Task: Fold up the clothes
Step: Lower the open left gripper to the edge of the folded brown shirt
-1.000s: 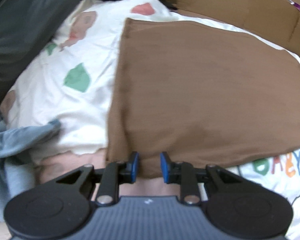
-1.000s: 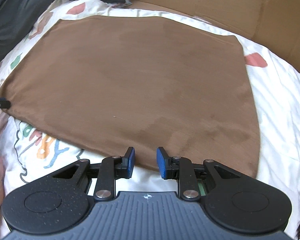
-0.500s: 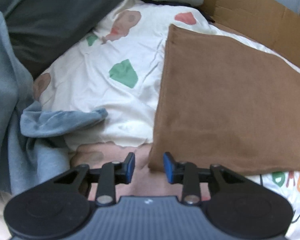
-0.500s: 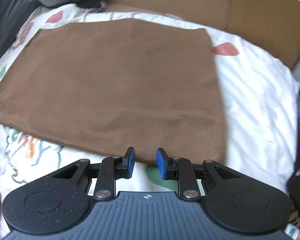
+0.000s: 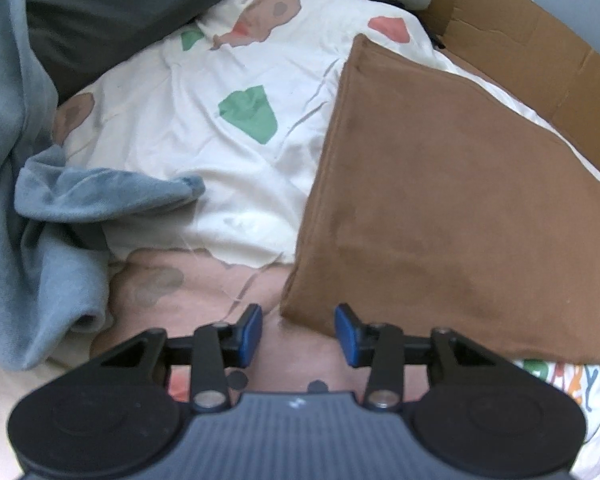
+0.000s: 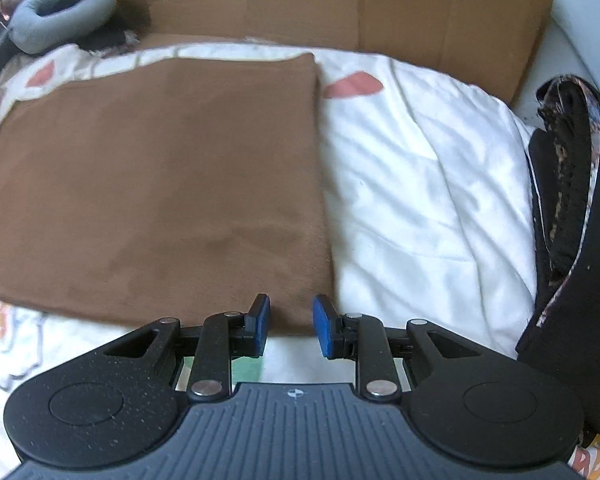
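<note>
A bed [image 6: 420, 168] covered with a white quilt printed in coloured patches is seen, backed by one run of cardboard [image 6: 340, 4]. On it one brown garment [image 6: 160, 176] is laid flat as a smooth rectangle with straight edges and square corners; no sleeves or collar can be made out, so it can be judged to be folded at least in part, though whether a further fold is intended cannot be settled from these views. One crumpled blue-grey garment [image 5: 40, 240] is heaped at the left, not folded, and one dark patterned piece [image 6: 568, 208] is seen at the right edge, its state unclear. One grey neck pillow [image 6: 60, 20] is seen at the far left corner. Two grippers are counted: the left gripper [image 5: 298, 330] is held at the garment's near left corner and the right gripper [image 6: 290, 324] at its near right corner, both with jaws parted narrowly and nothing held between them.
</note>
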### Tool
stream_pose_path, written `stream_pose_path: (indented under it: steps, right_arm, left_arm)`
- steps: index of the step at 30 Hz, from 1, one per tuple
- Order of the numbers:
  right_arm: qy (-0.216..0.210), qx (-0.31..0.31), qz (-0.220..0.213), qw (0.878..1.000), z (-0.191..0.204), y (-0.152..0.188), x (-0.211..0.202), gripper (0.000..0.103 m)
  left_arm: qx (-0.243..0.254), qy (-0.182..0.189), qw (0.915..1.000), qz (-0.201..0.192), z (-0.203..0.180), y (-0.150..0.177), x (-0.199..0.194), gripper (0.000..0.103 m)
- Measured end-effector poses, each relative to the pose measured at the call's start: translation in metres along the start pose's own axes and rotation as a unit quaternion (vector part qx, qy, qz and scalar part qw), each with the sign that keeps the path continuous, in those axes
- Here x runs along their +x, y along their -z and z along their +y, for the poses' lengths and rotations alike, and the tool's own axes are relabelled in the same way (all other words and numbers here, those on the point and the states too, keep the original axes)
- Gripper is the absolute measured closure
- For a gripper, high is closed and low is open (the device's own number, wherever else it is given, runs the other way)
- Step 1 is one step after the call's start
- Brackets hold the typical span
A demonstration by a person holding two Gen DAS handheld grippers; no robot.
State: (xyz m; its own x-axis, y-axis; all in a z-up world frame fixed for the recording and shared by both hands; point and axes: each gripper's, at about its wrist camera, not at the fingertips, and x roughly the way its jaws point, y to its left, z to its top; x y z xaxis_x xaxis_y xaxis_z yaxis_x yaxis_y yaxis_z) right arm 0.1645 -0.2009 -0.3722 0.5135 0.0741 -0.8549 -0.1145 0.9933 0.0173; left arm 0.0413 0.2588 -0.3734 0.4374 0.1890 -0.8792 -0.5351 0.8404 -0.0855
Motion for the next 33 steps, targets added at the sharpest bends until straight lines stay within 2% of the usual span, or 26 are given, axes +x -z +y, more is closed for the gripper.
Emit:
stream_pose_path:
  steps: [6,11,14,17,21,25,31,33]
  right_arm:
    - [0.01,0.061,0.006,0.998,-0.011,0.003,0.009,0.072]
    - [0.027,0.114,-0.013,0.993,-0.017,0.005,-0.003,0.072]
    - [0.034,0.106,-0.029,0.993,-0.013,0.004,-0.013,0.072]
    - [0.024,0.095,-0.046,0.994,-0.006,-0.001,-0.021,0.072]
    - [-0.006,0.082,-0.065,0.995,0.008,-0.008,-0.029,0.072]
    - [-0.04,0.053,-0.065,0.996,0.027,-0.014,-0.028,0.071]
    - [-0.06,0.028,-0.054,0.996,0.049,-0.018,-0.02,0.071]
    - [-0.065,0.018,-0.043,0.997,0.054,-0.019,-0.017,0.071]
  left_arm:
    - [0.017,0.005,0.9996,0.02,0.001,-0.008,0.005,0.057]
    - [-0.011,0.011,0.9995,0.029,0.012,-0.011,0.002,0.058]
    - [-0.034,0.016,0.999,0.023,0.021,-0.007,-0.008,0.059]
    - [-0.079,0.043,0.9957,0.019,0.036,-0.004,-0.014,0.06]
    - [-0.138,0.079,0.9872,0.014,0.056,0.001,-0.021,0.06]
    - [-0.189,0.107,0.9761,0.007,0.067,0.003,-0.016,0.06]
    - [-0.191,0.134,0.9724,-0.001,0.064,0.003,-0.014,0.059]
    - [-0.203,0.149,0.9677,-0.004,0.064,0.006,-0.011,0.059]
